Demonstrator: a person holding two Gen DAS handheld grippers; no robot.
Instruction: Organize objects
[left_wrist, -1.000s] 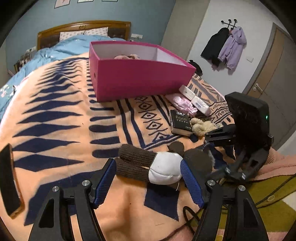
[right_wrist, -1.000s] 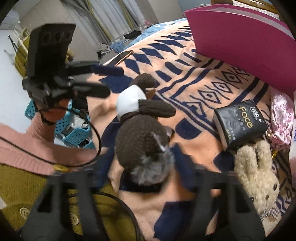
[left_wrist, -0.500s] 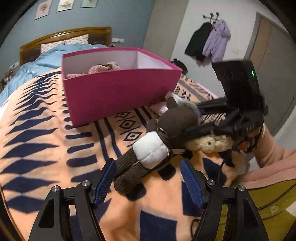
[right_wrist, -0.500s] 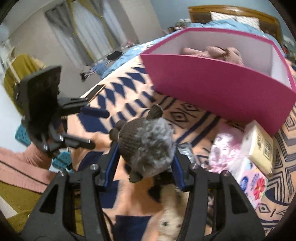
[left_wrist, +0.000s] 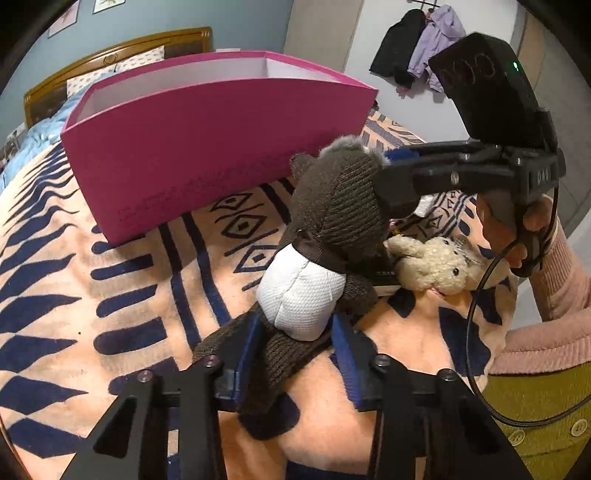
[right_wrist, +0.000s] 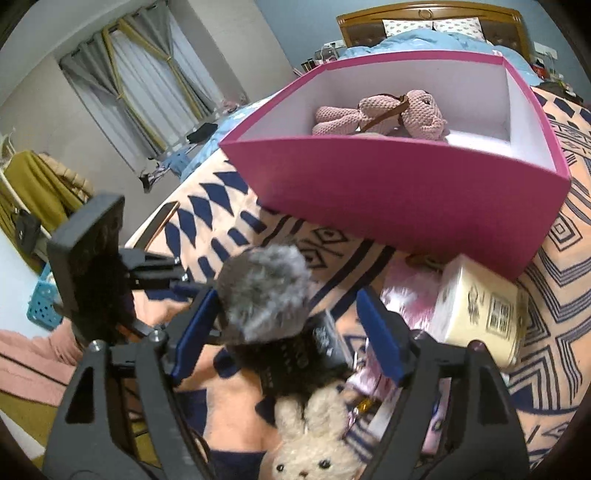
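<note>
Faint, unreadable print on pink box (left_wrist: 207, 147) behind brown plush toy (left_wrist: 332, 206)

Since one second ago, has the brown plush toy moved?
Yes. The brown plush toy lay flat on the blanket then; now its head is raised, nearer the pink box.

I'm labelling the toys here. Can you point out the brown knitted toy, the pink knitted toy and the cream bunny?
brown knitted toy (left_wrist: 299, 295): left wrist view, white belly.
pink knitted toy (right_wrist: 417, 114): right wrist view, head.
cream bunny (left_wrist: 439, 267): left wrist view, face.
</note>
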